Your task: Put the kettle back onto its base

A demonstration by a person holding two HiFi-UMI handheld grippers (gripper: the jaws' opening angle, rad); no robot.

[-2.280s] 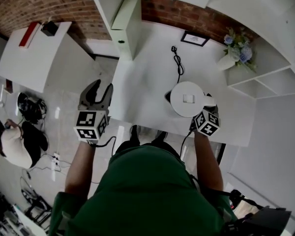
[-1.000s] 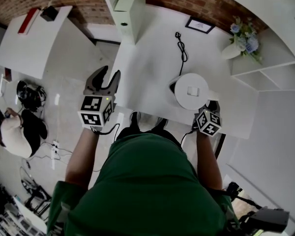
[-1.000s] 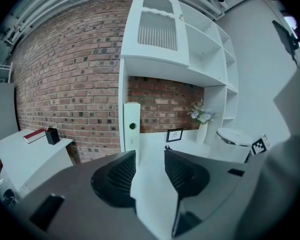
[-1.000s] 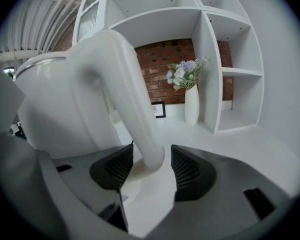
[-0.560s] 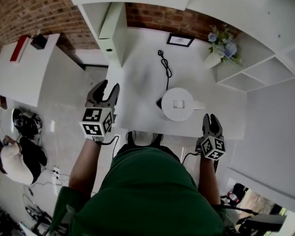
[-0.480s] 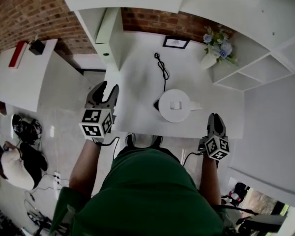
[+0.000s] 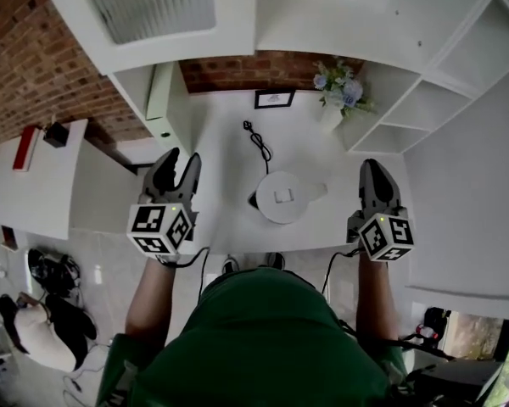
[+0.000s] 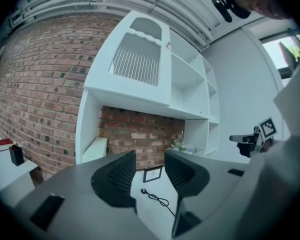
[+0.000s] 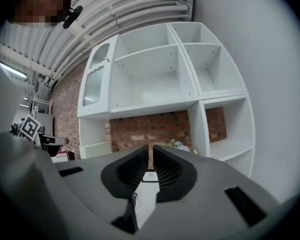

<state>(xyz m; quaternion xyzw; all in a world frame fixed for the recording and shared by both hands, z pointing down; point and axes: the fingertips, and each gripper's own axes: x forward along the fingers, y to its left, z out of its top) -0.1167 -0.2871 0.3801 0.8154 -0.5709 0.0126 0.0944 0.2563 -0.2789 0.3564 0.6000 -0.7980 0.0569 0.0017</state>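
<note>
The white kettle (image 7: pixel 282 197) stands near the front edge of the white table (image 7: pixel 220 155), handle to the right, with a dark piece showing at its left edge. Its black cord (image 7: pixel 258 141) trails toward the back wall and shows again in the left gripper view as the cord (image 8: pixel 157 199). My left gripper (image 7: pixel 182 155) hangs open and empty to the left of the kettle, pointing level at the brick wall, left gripper (image 8: pixel 150 158). To the kettle's right my right gripper (image 7: pixel 373 166) is shut on nothing, well apart from the handle, right gripper (image 9: pixel 151 150).
A framed picture (image 7: pixel 273 98) and a vase of flowers (image 7: pixel 339 91) stand at the table's back by the brick wall. White shelves (image 7: pixel 424 108) rise on the right, a cabinet (image 7: pixel 165 100) on the left. A second white table (image 7: pixel 34 185) and a person (image 7: pixel 42 337) are lower left.
My right gripper drew back from the kettle's handle, closed and rose to the kettle's right. The left gripper rose too. The kettle stayed on the table.
</note>
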